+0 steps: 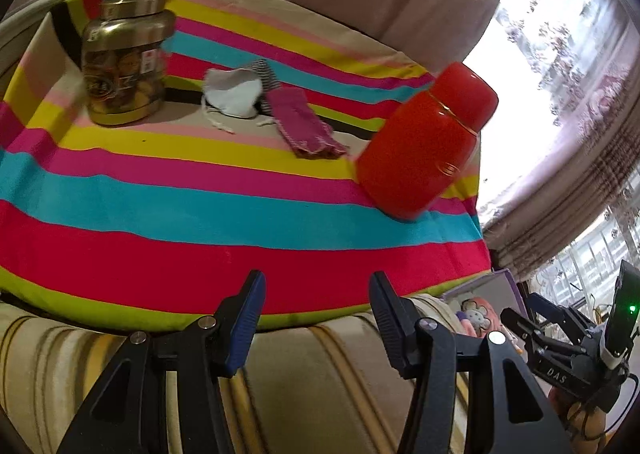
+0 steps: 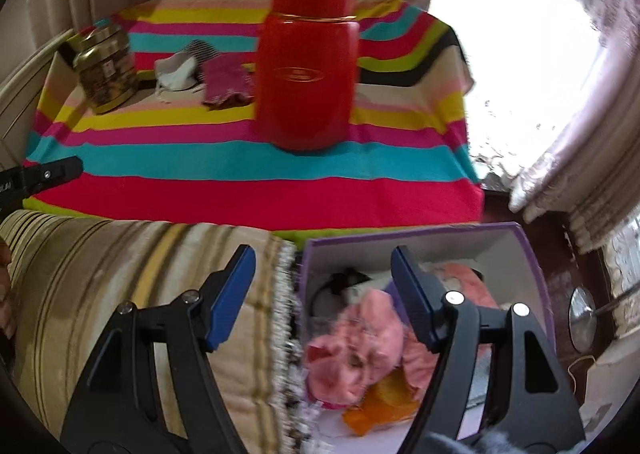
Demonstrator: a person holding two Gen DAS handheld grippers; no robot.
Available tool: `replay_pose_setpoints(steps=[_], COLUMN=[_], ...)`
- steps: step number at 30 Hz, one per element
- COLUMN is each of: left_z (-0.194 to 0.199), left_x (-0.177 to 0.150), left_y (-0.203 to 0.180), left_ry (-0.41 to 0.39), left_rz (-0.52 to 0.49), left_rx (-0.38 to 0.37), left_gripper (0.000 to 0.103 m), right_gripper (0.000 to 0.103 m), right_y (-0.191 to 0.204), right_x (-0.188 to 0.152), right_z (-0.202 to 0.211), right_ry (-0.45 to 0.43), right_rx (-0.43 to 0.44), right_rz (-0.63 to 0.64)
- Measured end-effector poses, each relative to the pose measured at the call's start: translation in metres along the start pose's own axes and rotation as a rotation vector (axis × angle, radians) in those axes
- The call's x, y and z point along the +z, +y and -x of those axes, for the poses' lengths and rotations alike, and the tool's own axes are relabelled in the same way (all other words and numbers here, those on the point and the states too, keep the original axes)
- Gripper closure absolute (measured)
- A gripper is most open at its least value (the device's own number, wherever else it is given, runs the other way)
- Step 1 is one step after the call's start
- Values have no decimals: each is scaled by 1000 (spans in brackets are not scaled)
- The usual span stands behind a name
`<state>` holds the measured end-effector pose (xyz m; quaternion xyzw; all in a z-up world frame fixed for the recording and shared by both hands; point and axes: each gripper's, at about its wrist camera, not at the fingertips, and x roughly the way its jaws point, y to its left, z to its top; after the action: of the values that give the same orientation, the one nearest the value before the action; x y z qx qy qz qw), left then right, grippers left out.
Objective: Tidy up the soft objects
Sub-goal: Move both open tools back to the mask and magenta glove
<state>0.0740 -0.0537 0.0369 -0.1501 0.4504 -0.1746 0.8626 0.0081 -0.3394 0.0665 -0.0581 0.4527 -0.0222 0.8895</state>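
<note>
Three soft items lie together at the back of the striped tablecloth (image 1: 200, 221): a white cloth with strings (image 1: 232, 93), a striped sock (image 1: 266, 73) behind it, and a magenta knit piece (image 1: 304, 125). The right wrist view shows them too: white cloth (image 2: 176, 71), magenta piece (image 2: 226, 83). My left gripper (image 1: 318, 282) hovers open and empty over the table's near edge. My right gripper (image 2: 324, 258) hangs open and empty above a purple box (image 2: 532, 254) that holds pink soft things (image 2: 356, 358).
A gold-lidded jar (image 1: 124, 61) stands at the back left and a red flask (image 1: 424, 145) at the right of the table. A striped sofa cushion (image 2: 100, 286) lies below the table edge. Curtains (image 1: 580, 173) and a bright window fill the right side.
</note>
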Motion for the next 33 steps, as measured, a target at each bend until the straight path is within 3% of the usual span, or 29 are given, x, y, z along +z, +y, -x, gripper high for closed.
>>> replay_pose_setpoints(steps=[10, 24, 33], left_z=[-2, 0, -6], left_x=[13, 40, 68], left_y=[26, 66, 80], left_ry=[-8, -27, -39], left_rz=[14, 49, 61], left_rx=[26, 62, 73], left_gripper=[48, 48, 48], right_gripper=[30, 30, 30], right_y=[46, 121, 152], right_x=[24, 72, 118], right_z=[-15, -38, -74], right_ry=[-2, -41, -34], right_rx=[76, 113, 116], right_rz=[64, 192, 171])
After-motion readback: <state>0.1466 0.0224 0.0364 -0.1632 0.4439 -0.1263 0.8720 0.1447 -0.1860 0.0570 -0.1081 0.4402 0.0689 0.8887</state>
